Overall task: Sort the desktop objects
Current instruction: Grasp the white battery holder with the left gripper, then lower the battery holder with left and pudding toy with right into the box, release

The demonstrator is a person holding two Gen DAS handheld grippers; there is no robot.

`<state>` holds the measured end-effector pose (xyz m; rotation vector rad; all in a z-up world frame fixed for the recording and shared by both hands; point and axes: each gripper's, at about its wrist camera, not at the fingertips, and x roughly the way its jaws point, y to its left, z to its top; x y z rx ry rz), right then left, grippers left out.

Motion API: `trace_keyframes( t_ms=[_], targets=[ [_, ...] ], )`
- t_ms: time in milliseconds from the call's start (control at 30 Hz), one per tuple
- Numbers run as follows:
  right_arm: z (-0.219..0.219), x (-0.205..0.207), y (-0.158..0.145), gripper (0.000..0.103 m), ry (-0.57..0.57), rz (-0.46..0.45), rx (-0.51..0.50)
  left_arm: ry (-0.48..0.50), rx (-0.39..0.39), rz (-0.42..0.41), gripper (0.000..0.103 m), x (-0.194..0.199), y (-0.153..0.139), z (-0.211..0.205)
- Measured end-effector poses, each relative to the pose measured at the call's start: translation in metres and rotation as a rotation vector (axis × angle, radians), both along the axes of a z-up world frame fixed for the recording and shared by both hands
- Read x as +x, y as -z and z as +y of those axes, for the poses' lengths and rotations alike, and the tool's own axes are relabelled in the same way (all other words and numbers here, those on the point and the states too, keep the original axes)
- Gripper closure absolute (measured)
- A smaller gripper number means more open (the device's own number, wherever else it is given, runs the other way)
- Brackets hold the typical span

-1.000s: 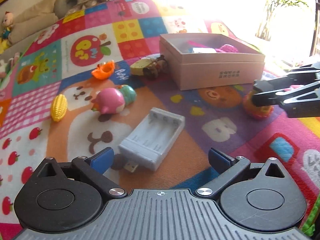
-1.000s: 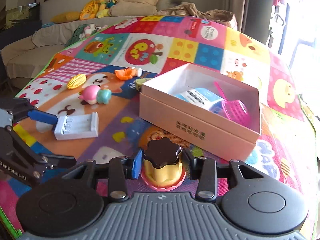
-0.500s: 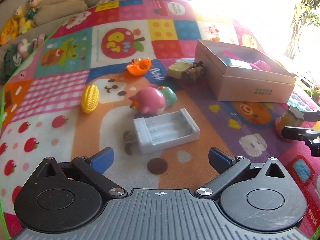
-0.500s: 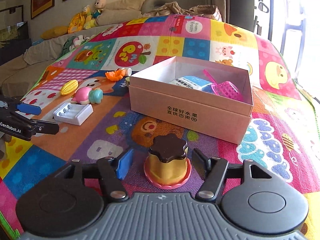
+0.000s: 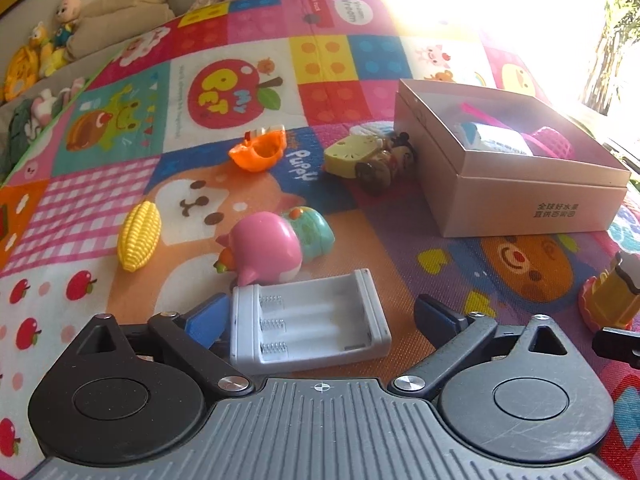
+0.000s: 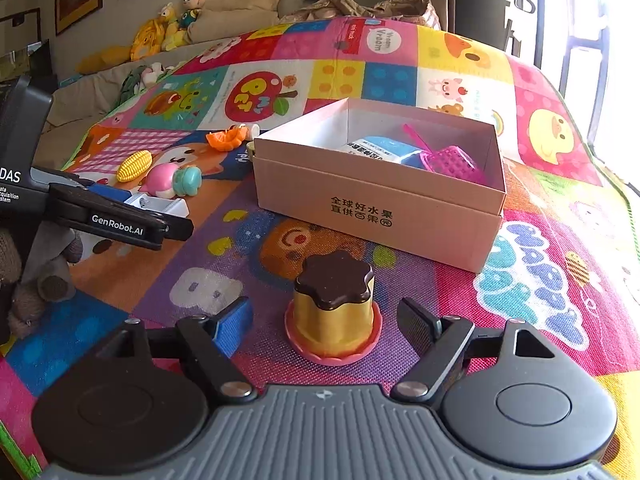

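**Left wrist view: charger between closing jaws, pudding toy between opening ones**

Left wrist camera looks over a patchwork play mat [image 5: 248, 92] printed with cartoon animals and fruit. Ahead and to the right of the left gripper [image 5: 320, 316] sits a pink cardboard box [image 5: 532, 196], lid off, with black printed characters on its side. A pink mesh scoop [image 6: 452, 164] and a blue-and-white pack [image 6: 380, 148] lie inside it.

Between the left gripper's blue-padded fingers lies a grey battery charger [image 5: 312, 328], a shallow tray with three slots and small springs at one end. The jaws are closing around it; the left pad is right against its end, the right pad stands clear.

Just beyond the charger lie a pink round toy [image 5: 266, 248] and a yellow toy corn cob [image 5: 140, 236].

The right gripper [image 6: 326, 320] is opening, its pads apart from the toy pudding [image 6: 334, 308] standing upright between them: golden body, dark brown scalloped top, pink frilled base.
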<state>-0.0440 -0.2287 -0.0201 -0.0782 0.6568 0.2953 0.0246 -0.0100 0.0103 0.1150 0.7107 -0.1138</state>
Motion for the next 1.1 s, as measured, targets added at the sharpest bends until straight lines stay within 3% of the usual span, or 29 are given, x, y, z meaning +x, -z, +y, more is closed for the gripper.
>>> trace_keyframes(
  t_ms=[33,133,200,233,400,533,667,767,867,1100],
  targets=[
    [0.000,0.002,0.001,0.023,0.002,0.009,0.002,-0.003,0.017,-0.009,0.021,-0.002,-0.001,0.000],
    [0.000,0.005,0.003,0.025,0.002,0.027,0.002,0.007,0.002,-0.004,0.021,-0.008,-0.003,0.004],
    [0.002,0.007,0.004,0.045,-0.002,0.042,-0.005,0.017,0.009,-0.003,0.021,-0.015,-0.004,0.003],
    [0.003,0.007,0.004,0.047,0.010,0.035,-0.024,0.026,0.010,-0.002,0.021,-0.019,-0.004,0.003],
    [0.000,-0.007,-0.014,0.047,-0.002,-0.004,-0.035,0.088,-0.016,-0.053,0.021,-0.051,-0.026,-0.003],
    [-0.012,-0.023,-0.058,0.047,-0.013,-0.101,-0.018,0.156,-0.044,-0.192,0.021,-0.069,-0.071,-0.019],
    [-0.030,-0.035,-0.120,0.047,-0.005,-0.243,0.035,0.247,-0.029,-0.328,0.021,-0.072,-0.112,-0.047],
    [-0.041,-0.032,-0.151,0.047,0.008,-0.309,0.045,0.287,0.007,-0.385,0.021,-0.056,-0.128,-0.072],
    [-0.048,-0.018,-0.163,0.047,0.052,-0.343,0.026,0.308,-0.036,-0.346,0.021,-0.017,-0.135,-0.090],
    [-0.062,0.026,-0.137,0.047,0.124,-0.291,-0.008,0.341,-0.162,-0.274,0.020,0.080,-0.126,-0.113]
  ],
)
